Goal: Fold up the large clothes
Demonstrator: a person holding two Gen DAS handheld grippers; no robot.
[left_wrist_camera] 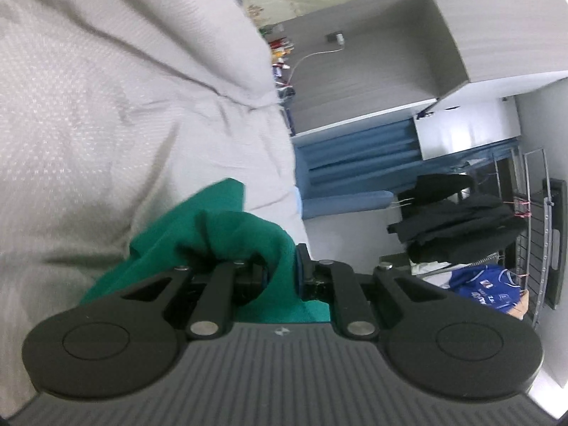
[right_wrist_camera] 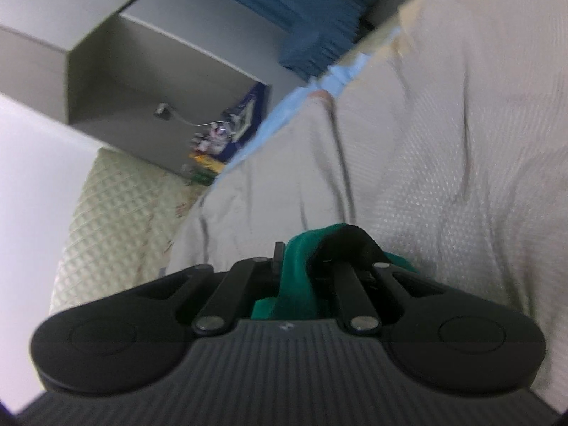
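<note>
My left claw [left_wrist_camera: 280, 269] is pinched nearly closed on a bunched fold of the green garment [left_wrist_camera: 220, 223]. The cloth bulges up between the two fingers and spills over the left one, so I hold a thick wad, not a clean edge. My right claw [right_wrist_camera: 298, 266] is drawn in tighter still, with a thinner strip of the same green garment [right_wrist_camera: 298, 259] clamped between its fingers and a dark rounded finger tip arching over it.

The garment hangs from both claws, just above the pale grey bedspread [left_wrist_camera: 106, 124], which fills most of each view. I cannot tell how much of it trails below, since my own claws hide it.

What worries me is the left grip. A wad that fat may slide out if the cloth takes a tug, and then one corner would drop and the fold would go crooked. The right grip has so little cloth that it could slip free just as easily. If my two claws do not come down evenly, I judge the garment will land twisted or wrinkled on the bedspread. Both views are blurred, so I cannot judge the lie of the cloth well.

Beyond the bed stand a grey cabinet [left_wrist_camera: 372, 56], blue curtains [left_wrist_camera: 355, 156] and dark clothes on a rack [left_wrist_camera: 458, 223], all well apart from me.
</note>
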